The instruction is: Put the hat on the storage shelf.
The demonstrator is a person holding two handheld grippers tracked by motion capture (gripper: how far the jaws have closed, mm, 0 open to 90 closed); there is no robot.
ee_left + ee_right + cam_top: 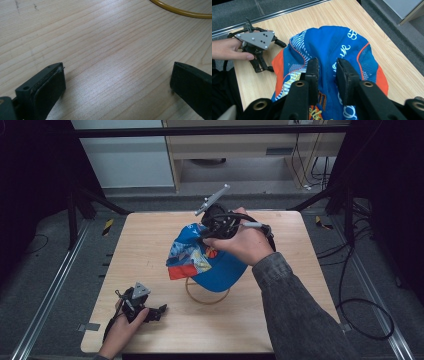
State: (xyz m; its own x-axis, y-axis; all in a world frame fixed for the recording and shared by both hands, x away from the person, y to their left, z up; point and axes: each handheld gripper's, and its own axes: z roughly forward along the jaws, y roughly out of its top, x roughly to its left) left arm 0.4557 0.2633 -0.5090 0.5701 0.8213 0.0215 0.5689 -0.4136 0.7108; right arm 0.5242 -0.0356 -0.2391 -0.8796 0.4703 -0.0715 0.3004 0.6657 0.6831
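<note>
Right tongs (327,68) on blue cap (212,255), brim toward person

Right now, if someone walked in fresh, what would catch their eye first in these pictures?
The bright blue and orange cap at the middle of the wooden table, lifted off the surface, with the right gripper closed on its fabric. Under it lies a thin yellow ring. At the near left corner the left gripper rests low over bare wood, its fingers wide apart.
</note>
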